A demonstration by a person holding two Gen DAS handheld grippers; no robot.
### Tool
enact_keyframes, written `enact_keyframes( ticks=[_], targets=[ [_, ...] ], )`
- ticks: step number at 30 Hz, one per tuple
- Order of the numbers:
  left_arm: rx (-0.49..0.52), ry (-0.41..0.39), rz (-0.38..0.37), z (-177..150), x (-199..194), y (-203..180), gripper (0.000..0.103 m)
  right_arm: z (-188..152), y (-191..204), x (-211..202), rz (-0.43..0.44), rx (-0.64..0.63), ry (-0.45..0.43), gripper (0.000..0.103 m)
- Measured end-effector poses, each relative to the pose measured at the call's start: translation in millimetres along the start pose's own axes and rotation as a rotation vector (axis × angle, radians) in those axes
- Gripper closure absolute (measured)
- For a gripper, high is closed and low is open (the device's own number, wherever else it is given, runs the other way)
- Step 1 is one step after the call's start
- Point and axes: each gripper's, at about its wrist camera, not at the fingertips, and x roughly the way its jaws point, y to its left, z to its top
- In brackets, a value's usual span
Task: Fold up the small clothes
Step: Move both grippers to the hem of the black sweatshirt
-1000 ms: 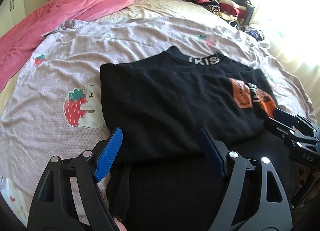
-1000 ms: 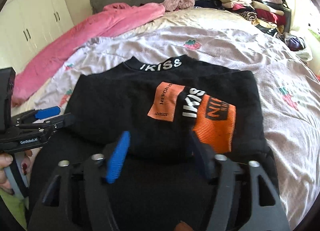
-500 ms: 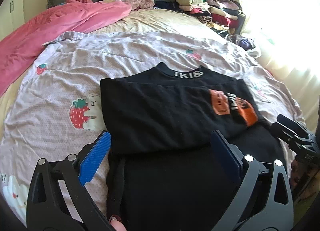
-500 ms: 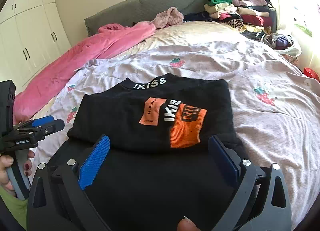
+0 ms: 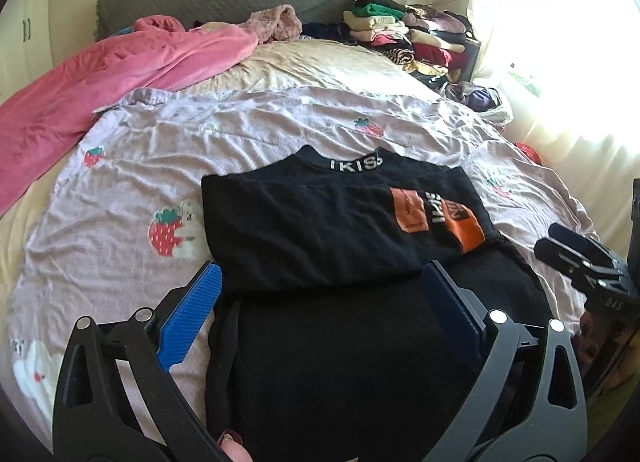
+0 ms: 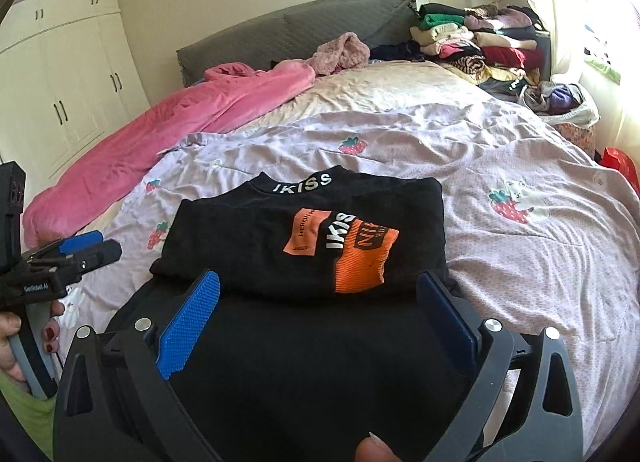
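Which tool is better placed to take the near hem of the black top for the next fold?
Neither clearly. The left tool and right tool both hang open above the black top, left nearer its left edge and right nearer its orange patch. Probably one corner each.

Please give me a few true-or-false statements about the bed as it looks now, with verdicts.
1. The black top lies folded on the sheet. True.
2. The right gripper clamps the top. False: its jaws stand wide open, off the cloth.
3. A pink blanket lies on the bed's far left. True.
4. The collar reads "HELLO". False: it reads "IKISS".
5. The left gripper is open. True.
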Motion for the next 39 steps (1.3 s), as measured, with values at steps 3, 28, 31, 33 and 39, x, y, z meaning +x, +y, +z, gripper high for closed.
enact_keyframes(
  ticks=[3,28,31,33,39],
  targets=[
    [-0.025,0.009,0.000,-10.4,-5.3,0.4,0.010,-0.3,2.5,-4.7,0.011,-0.004,-0.004,0.005],
    [-0.033,0.045,0.057,-49.2,-27.6,-4.1,0.010,-7.8,5.0,-40.6,0.040,-0.051,-0.025,0.005],
    [-0.043,0.056,0.065,-53.8,-29.5,0.2,0.010,-10.5,5.1,-43.2,0.033,-0.061,-0.019,0.005],
    [-0.053,0.063,0.069,-56.9,-30.5,4.2,0.010,-11.9,4.2,-44.7,0.033,-0.064,-0.017,0.005],
    [-0.091,0.081,0.091,-66.9,-34.6,19.6,0.010,-18.4,1.0,-51.6,0.022,-0.073,-0.010,0.005]
  ],
)
